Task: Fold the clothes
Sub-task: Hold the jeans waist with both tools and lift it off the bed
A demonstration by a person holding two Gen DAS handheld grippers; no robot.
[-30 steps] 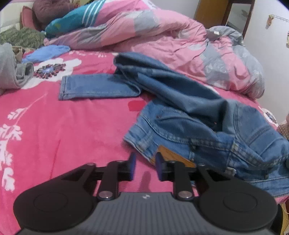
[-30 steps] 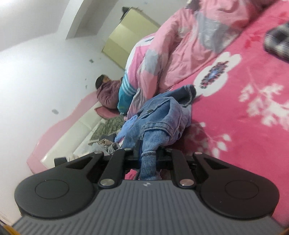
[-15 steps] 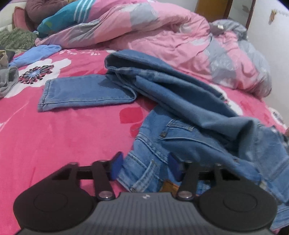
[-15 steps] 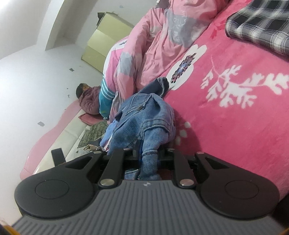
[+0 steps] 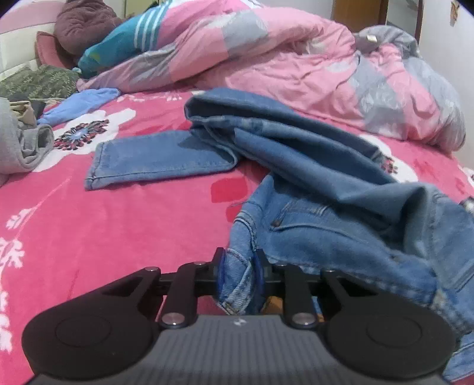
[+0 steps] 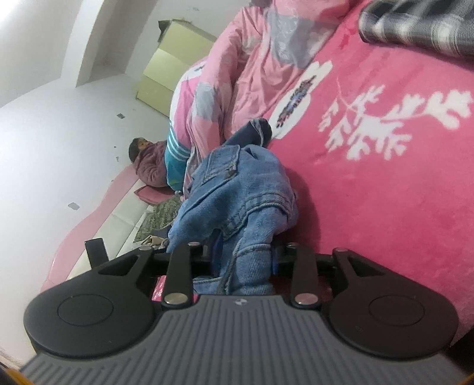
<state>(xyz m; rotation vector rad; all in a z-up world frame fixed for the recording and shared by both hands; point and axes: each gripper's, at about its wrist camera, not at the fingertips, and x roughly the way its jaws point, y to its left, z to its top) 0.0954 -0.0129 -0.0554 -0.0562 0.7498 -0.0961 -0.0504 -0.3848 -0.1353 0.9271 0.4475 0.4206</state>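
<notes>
A pair of blue jeans (image 5: 326, 177) lies crumpled on the pink flowered bedcover (image 5: 118, 225), one leg stretched flat to the left. In the left wrist view my left gripper (image 5: 239, 263) is closing its jaws on the waistband edge, and the blue pads press the bunched denim between them. In the right wrist view the jeans (image 6: 246, 177) hang in a lifted heap, and my right gripper (image 6: 244, 254) is shut on a fold of the denim near the waist. The right view is rolled sideways.
A pink and grey quilt (image 5: 266, 59) is piled along the back of the bed. A grey garment (image 5: 17, 142) and a light blue one (image 5: 80, 103) lie at the left. A plaid cloth (image 6: 420, 26) lies farther along the bed. A person (image 6: 148, 163) lies by the headboard.
My left gripper moved forward onto the jeans' waistband and its jaws came together on it. The right gripper sank a little with its denim fold still gripped.
</notes>
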